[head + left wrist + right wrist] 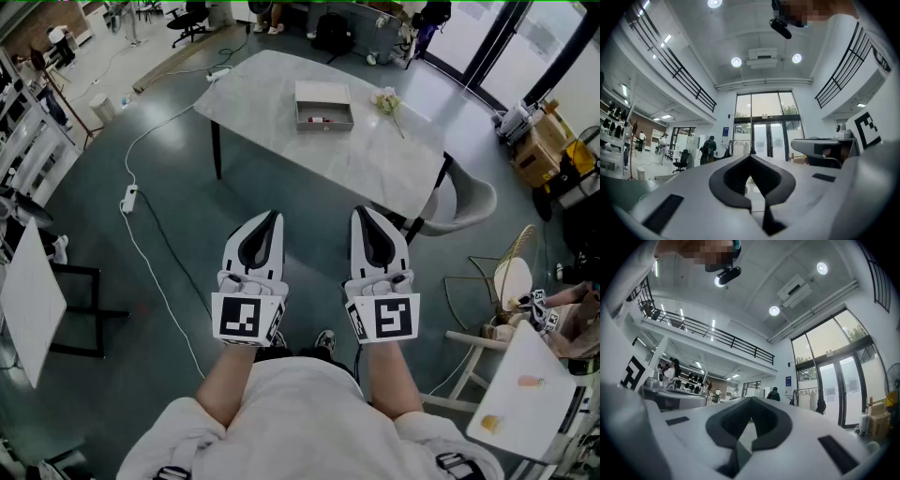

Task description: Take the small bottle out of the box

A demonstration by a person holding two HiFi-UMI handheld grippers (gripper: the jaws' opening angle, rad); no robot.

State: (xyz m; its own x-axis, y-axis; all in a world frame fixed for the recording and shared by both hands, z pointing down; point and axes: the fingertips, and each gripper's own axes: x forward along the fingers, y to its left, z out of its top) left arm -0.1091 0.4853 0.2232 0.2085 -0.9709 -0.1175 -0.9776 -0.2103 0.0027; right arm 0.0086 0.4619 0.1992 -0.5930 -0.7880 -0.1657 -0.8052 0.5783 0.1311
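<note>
A shallow open box rests on the pale marble table well ahead of me. Inside it lies a small bottle with a red part. My left gripper and right gripper are held close to my body, side by side, far short of the table. Both point forward with jaws shut and nothing between them. In the left gripper view the left gripper aims at the hall's glass doors; in the right gripper view the right gripper looks across the hall too. Neither gripper view shows the box.
A small bunch of flowers lies on the table right of the box. A grey chair stands at the table's near right corner. A white power strip and cable run over the floor at left. White tables stand at far left and lower right.
</note>
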